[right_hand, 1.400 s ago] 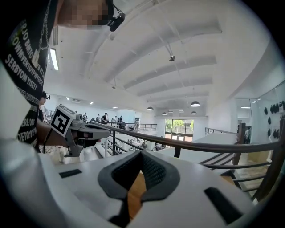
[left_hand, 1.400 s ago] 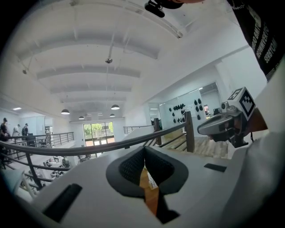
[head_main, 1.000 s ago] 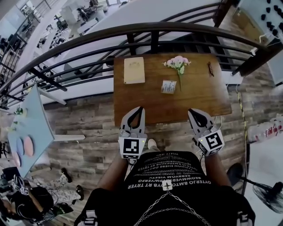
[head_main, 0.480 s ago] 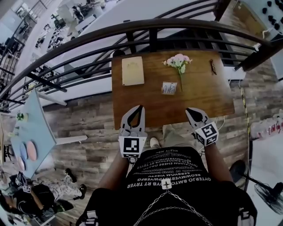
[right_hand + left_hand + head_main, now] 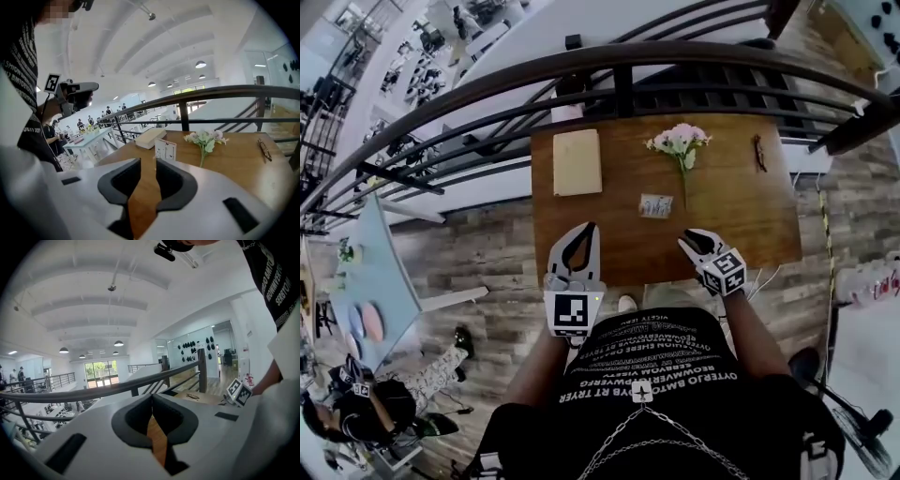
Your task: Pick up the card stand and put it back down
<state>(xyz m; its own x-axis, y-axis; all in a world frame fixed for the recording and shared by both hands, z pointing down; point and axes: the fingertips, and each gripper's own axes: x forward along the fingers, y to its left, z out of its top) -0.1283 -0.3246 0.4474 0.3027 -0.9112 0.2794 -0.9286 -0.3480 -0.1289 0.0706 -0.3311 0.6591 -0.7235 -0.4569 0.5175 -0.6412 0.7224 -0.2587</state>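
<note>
A small white card stand (image 5: pixel 655 205) stands upright mid-way across the wooden surface (image 5: pixel 741 220), probably light, thin and easily tipped, best pinched by its side edges, its base and print too small to read, while the empty right claw (image 5: pixel 148 161), jaws just opening slightly, points at it and the left claw (image 5: pixel 151 398) is closed on nothing.

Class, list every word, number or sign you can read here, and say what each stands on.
No text can be quoted with confidence.
Black shirt: white lettering, upside down and distorted, unreadable.
Card stand: small print, too small to read.
Square markers: black-and-white code patterns, no letters.
</note>
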